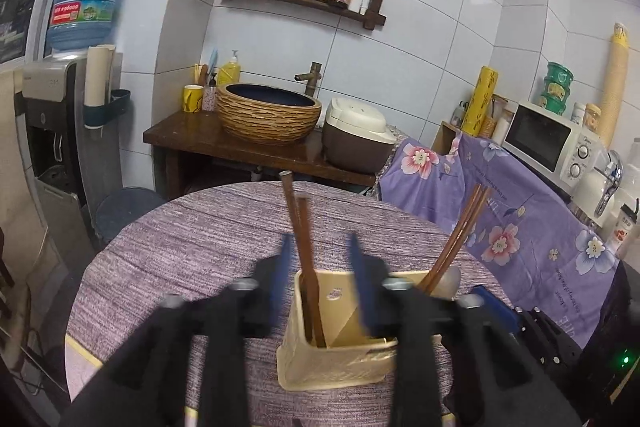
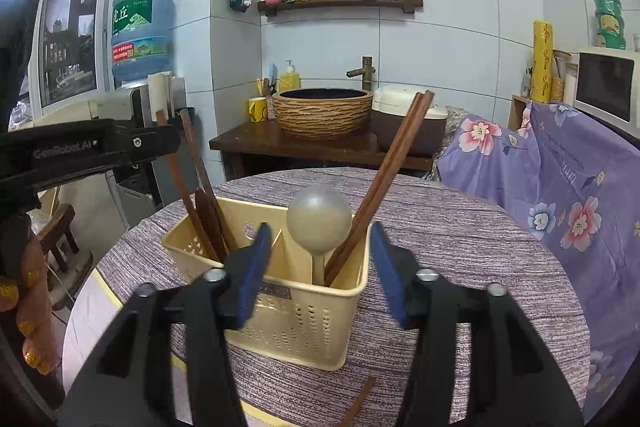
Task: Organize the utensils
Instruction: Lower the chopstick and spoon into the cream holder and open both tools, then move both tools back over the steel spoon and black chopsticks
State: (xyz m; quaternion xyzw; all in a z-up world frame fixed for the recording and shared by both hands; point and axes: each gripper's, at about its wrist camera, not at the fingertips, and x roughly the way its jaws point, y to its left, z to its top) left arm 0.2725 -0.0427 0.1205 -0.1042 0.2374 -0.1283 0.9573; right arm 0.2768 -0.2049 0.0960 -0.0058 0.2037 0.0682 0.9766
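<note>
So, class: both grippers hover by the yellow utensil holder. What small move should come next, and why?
Probably lower the right gripper toward the loose chopstick lying on the tablecloth in front of the utensil holder. Both grippers look open and empty, the left gripper hangs above chopsticks already standing in the holder, and that stick seems the only one left out.

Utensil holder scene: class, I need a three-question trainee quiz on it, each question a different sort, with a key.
1. True or false: the spoon lies flat on the table.
2. Which items share the spoon's compartment of the utensil holder? A) forks B) chopsticks C) knives
3. Fill in: one loose chopstick lies on the ____ in front of the holder.

Key: 1 false, it stands in the holder; 2 B; 3 table.
</note>
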